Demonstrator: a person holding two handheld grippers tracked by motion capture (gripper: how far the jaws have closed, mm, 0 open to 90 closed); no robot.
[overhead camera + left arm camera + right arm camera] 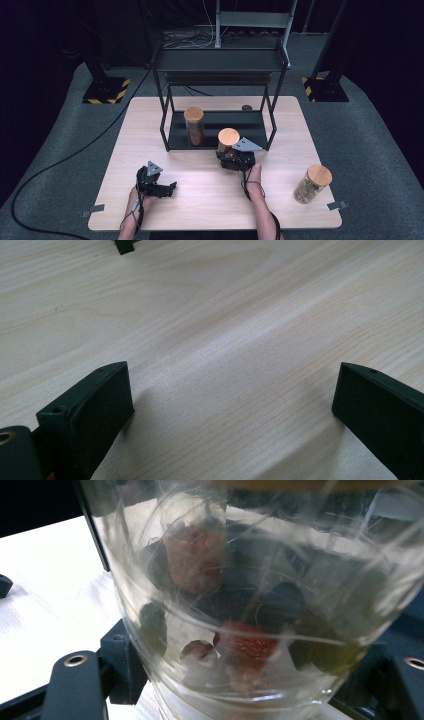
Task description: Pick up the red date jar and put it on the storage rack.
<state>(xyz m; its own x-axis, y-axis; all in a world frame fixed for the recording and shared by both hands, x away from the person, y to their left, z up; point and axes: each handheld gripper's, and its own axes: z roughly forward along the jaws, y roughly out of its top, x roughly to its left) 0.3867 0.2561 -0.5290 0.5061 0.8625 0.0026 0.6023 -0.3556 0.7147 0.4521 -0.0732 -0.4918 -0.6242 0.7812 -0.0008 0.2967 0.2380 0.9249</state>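
Observation:
A glass jar [228, 138] with a cork lid stands in front of the black rack [220, 60], at the front edge of its lower shelf. My right gripper [230, 156] is shut on this jar from the near side. In the right gripper view the jar [260, 605] holds red dried pieces, and the fingers [75, 680] press its sides low down. My left gripper [165, 189] lies on the table at the front left, open. Its jaws stand wide apart in the left gripper view, with bare wood [232, 390] between them.
A second cork-lidded jar [194, 126] stands on the rack's lower shelf, left of the held one. A third jar [312, 183] stands near the table's front right corner. A small dark object [246, 107] lies behind the rack. Grey markers [95, 208] sit at the front corners.

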